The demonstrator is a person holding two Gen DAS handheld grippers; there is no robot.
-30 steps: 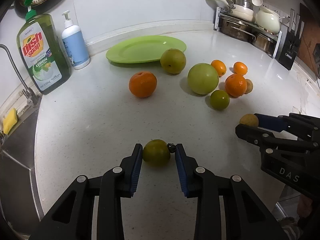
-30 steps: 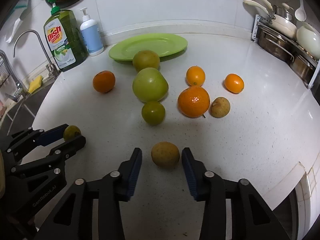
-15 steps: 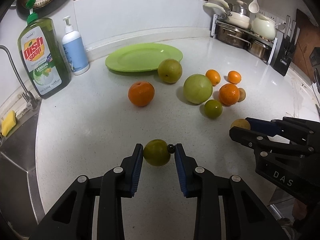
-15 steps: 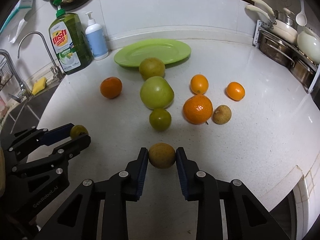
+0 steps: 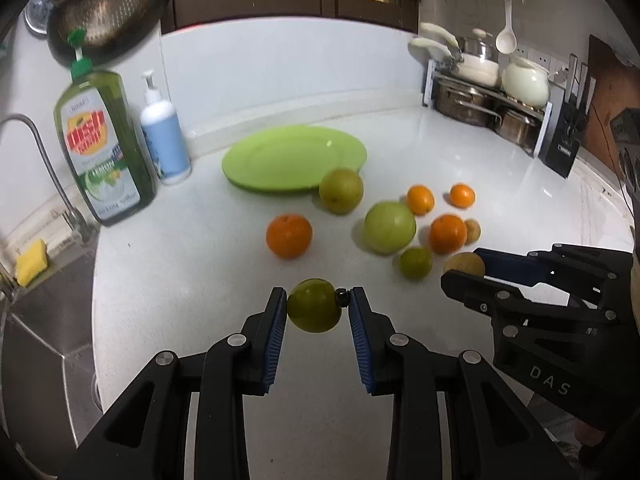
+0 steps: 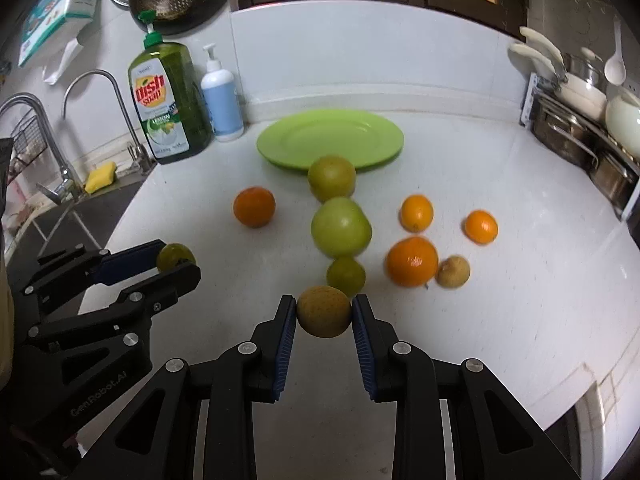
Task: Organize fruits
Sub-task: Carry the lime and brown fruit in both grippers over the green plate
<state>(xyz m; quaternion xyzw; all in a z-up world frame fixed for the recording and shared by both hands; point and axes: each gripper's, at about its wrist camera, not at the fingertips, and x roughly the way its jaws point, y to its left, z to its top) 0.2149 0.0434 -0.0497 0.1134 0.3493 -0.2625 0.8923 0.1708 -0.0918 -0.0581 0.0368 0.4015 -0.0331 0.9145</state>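
My left gripper (image 5: pixel 316 308) is shut on a small green fruit (image 5: pixel 314 310) and holds it above the white counter; it also shows in the right wrist view (image 6: pixel 176 258). My right gripper (image 6: pixel 324 312) is shut on a brown-yellow fruit (image 6: pixel 324 311), lifted off the counter; it shows in the left wrist view (image 5: pixel 464 266) too. A green plate (image 5: pixel 294 158) lies empty at the back. Several oranges and green fruits lie loose between it and the grippers: an orange (image 5: pixel 289 235), a big green fruit (image 5: pixel 389 221), a yellow-green fruit (image 5: pixel 341 190).
A dish soap bottle (image 5: pixel 104 144) and a white pump bottle (image 5: pixel 165 136) stand back left by the sink (image 5: pixel 44 320) and tap (image 6: pixel 120 112). A pot rack (image 5: pixel 488 100) and a knife block (image 5: pixel 564 148) stand back right. The counter edge (image 6: pixel 592 380) runs close on the right.
Both grippers have risen with their fruits, and the view has tilted up. The right gripper closed on the brown-yellow fruit a second ago. The loose fruits have not moved.
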